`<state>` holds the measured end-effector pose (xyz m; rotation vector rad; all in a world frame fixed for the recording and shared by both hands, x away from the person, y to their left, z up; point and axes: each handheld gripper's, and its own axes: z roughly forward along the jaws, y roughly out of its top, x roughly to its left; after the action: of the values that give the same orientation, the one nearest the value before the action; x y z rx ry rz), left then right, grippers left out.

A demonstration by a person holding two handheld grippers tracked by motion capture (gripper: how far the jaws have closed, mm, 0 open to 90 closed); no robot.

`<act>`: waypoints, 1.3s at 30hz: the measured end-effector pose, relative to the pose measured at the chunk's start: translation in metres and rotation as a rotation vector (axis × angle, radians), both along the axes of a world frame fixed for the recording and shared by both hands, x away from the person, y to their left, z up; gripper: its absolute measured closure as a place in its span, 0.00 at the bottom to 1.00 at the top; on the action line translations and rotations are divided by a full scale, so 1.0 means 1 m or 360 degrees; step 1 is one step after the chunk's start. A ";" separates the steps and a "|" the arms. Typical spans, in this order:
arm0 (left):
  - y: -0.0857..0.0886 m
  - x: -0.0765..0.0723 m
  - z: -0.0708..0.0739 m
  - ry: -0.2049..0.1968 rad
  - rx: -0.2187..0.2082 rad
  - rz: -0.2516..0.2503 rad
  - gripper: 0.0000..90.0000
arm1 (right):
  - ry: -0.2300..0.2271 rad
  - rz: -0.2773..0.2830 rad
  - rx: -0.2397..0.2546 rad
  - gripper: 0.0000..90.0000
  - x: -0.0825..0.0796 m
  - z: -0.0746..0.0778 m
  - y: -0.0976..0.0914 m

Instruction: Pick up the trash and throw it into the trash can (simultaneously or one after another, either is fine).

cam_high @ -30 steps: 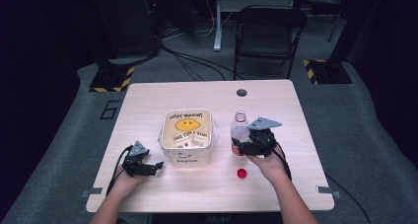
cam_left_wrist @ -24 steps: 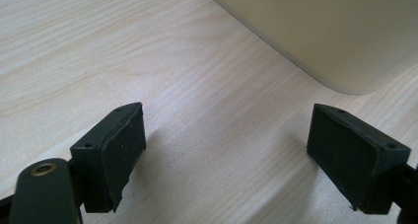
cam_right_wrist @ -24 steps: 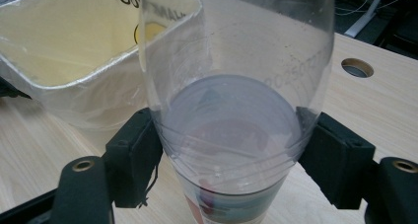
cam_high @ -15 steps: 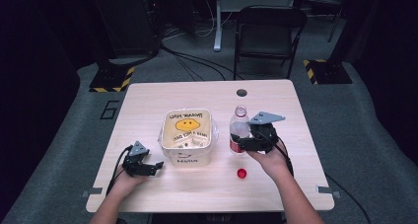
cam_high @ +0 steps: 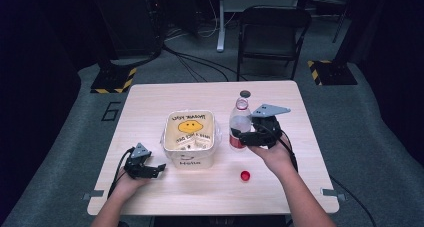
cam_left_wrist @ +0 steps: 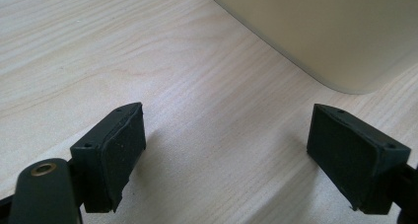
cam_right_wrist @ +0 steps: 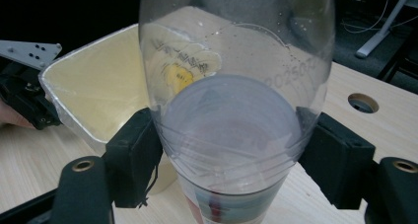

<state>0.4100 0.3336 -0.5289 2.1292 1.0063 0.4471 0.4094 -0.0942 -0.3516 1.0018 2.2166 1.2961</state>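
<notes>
Clear plastic bottle stands mid-frame, clamped by the right gripper — red cap lies below; left gripper, lower left, rests spread apart on the surface.

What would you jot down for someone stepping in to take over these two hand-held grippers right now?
Right gripper: shut on the clear bottle, holding it upright on the table just right of the tub.
Left gripper: open, holding nothing, low over the table near the tub's front left corner.
Tub: cream plastic, smiley-face card inside, mid-table.
Red cap: off the bottle, lying on the table in front of it.
Done: bottle uncapped and gripped.
Left, probably: tip the bottle's contents into the tub; keep the tub steady.
</notes>
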 end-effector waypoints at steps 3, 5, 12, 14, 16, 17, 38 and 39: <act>0.000 0.000 0.000 0.0002 -0.0002 0.0001 0.16 | -0.0017 0.0011 -0.0004 0.30 0.001 0.007 0.003; 0.000 0.000 0.000 0.0000 0.0000 0.0000 0.16 | -0.0023 0.0018 0.0005 0.30 0.001 0.011 0.004; 0.000 0.000 0.000 0.0002 -0.0003 0.0001 0.16 | -0.0040 0.0040 0.0010 0.30 0.005 0.023 0.009; 0.000 0.000 0.000 0.0001 -0.0003 0.0001 0.16 | -0.0048 0.0047 0.0010 0.30 0.006 0.028 0.011; 0.000 0.000 0.000 0.0003 -0.0003 0.0001 0.16 | -0.0065 0.0057 0.0003 0.30 0.007 0.031 0.013; 0.000 0.000 0.000 0.0002 -0.0003 0.0001 0.16 | -0.0065 0.0057 0.0001 0.30 0.007 0.034 0.014; 0.000 0.000 0.000 0.0001 -0.0017 0.0006 0.16 | -0.0166 0.0119 -0.0021 0.30 0.018 0.070 0.043; 0.000 0.000 0.000 0.0001 -0.0017 0.0005 0.16 | -0.0168 0.0125 -0.0023 0.30 0.018 0.072 0.044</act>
<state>0.4102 0.3332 -0.5293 2.1188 1.0107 0.4419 0.4278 -0.0501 -0.2799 0.8286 2.2016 1.3331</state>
